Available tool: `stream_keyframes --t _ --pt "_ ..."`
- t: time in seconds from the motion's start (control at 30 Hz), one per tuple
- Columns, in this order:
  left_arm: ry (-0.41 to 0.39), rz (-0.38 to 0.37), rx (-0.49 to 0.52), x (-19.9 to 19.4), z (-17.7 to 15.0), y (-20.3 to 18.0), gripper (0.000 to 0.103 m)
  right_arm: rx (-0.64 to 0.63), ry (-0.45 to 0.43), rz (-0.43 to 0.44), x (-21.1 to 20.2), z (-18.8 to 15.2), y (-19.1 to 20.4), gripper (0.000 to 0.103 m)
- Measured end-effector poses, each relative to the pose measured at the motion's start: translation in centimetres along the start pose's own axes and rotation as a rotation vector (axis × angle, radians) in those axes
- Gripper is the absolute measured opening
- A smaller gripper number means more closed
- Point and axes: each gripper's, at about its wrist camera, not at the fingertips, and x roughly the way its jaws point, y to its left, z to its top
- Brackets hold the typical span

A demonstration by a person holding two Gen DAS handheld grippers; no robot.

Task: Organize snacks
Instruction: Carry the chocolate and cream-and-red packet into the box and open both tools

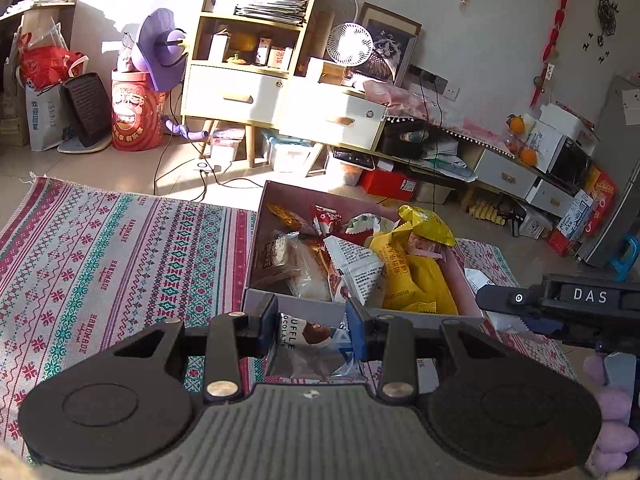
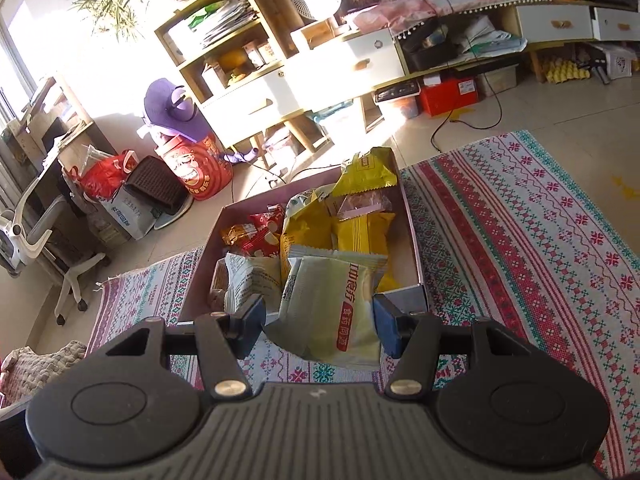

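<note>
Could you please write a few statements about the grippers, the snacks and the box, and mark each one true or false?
1. The left gripper holds a silver truffle chocolate packet. True.
2. The right gripper is empty. False: it grips a pale green snack packet.
3. The snack box is empty. False: it holds several snacks, among them yellow packets.
4. The box sits on a patterned rug. True.
</note>
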Motion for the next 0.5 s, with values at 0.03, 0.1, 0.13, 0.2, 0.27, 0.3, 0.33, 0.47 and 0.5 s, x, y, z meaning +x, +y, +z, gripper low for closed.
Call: stream_keyframes --t 0.03,0.1,0.13,0.2,0.27,0.3,0.33,0.47,0.5 --pt "-0.005 0.003 0.006 0.4 0.4 -0.1 0.043 0.001 -0.002 -0.003 0.3 0.2 -0.1 0.054" --pt "-0.013 0.012 0.017 1.5 1.1 -0.3 0.043 0.002 -0.008 -0.009 0.9 0.9 -0.3 0.054" --pt "-0.014 0.015 0.018 2.1 1.4 -0.3 0.043 -0.002 -0.011 -0.013 1.2 1.1 -0.3 0.054" --pt "-0.015 0.022 0.02 3.3 1.9 -0.3 0.043 -0.011 -0.018 -0.023 1.9 1.7 -0.4 0.054" --pt "-0.018 0.027 0.025 4.5 2.4 -0.3 0.043 -0.01 -0.026 -0.028 2.6 2.1 -0.5 0.054" --pt "-0.017 0.03 0.027 5.1 2.5 -0.2 0.043 -0.01 -0.026 -0.028 3.0 2.3 -0.6 0.054" --pt "-0.013 0.035 0.028 5.7 2.7 -0.1 0.043 -0.01 -0.026 -0.029 3.4 2.5 -0.6 0.054" --pt "0.012 0.043 0.019 7.8 3.0 -0.1 0.043 -0.017 -0.03 -0.05 4.9 2.9 -0.7 0.054" --pt "0.016 0.044 0.025 8.2 3.1 -0.2 0.043 -0.016 -0.029 -0.055 5.3 3.1 -0.7 0.054"
